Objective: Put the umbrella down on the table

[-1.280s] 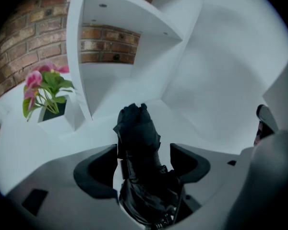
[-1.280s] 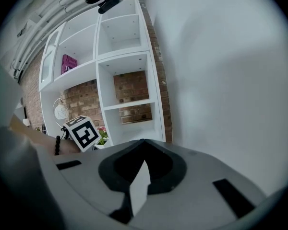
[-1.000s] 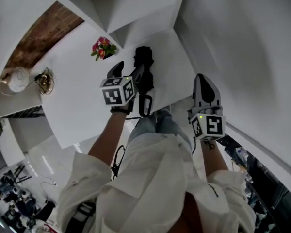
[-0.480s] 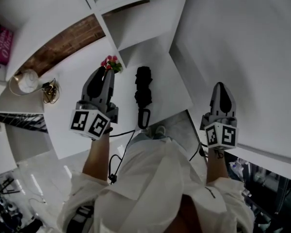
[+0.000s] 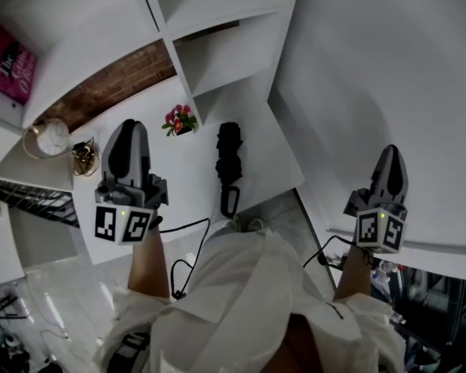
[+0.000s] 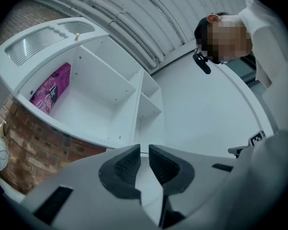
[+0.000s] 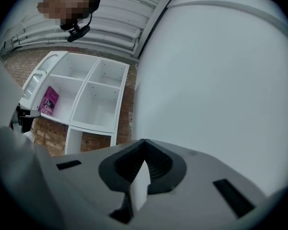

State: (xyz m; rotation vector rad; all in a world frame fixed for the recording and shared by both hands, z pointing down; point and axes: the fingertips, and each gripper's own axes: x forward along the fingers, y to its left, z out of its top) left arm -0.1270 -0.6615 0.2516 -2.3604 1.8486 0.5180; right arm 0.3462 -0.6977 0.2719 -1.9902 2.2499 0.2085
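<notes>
The black folded fabric umbrella [image 5: 230,155] lies lengthwise on the white table [image 5: 186,181], its canopy bunched in soft pleats and its black loop handle [image 5: 230,202] at the table's near edge. A small pot of pink and red flowers [image 5: 179,120] stands just to its left. A second ago the left gripper [image 5: 128,127] was right at the umbrella; now it hangs well off to the left, clear of it, and its jaws have just been closing, pressed almost together on nothing. The right gripper [image 5: 392,151] has drifted further right, over the white wall, its jaws also pressed together and empty. The umbrella rests alone, touched by neither.
</notes>
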